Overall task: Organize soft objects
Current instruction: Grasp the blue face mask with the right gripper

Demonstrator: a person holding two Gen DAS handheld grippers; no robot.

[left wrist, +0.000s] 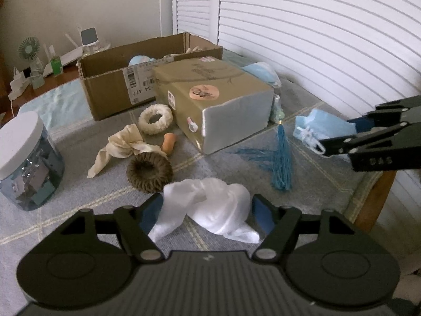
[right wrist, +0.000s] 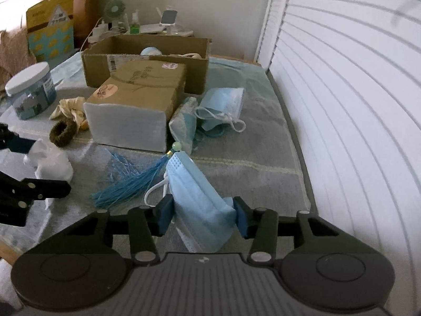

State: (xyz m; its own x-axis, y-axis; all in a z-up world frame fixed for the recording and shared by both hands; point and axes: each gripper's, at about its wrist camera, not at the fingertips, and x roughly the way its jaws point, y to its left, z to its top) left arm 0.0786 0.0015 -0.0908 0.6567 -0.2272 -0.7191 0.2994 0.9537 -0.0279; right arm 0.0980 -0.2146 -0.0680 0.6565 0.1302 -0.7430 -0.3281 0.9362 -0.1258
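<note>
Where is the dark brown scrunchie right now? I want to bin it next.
In the left wrist view the dark brown scrunchie lies left of centre on the mat, just beyond the white cloth, touching the cream fabric strip.

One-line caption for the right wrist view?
Right gripper straddles a blue face mask beside a blue tassel.

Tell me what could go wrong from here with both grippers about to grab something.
1. The left gripper has open jaws around the crumpled white cloth; closing might catch only a loose fold.
2. The right gripper straddles the folded blue face mask, whose white ear loop lies next to the blue tassel; lifting could snag and drag it.
</note>
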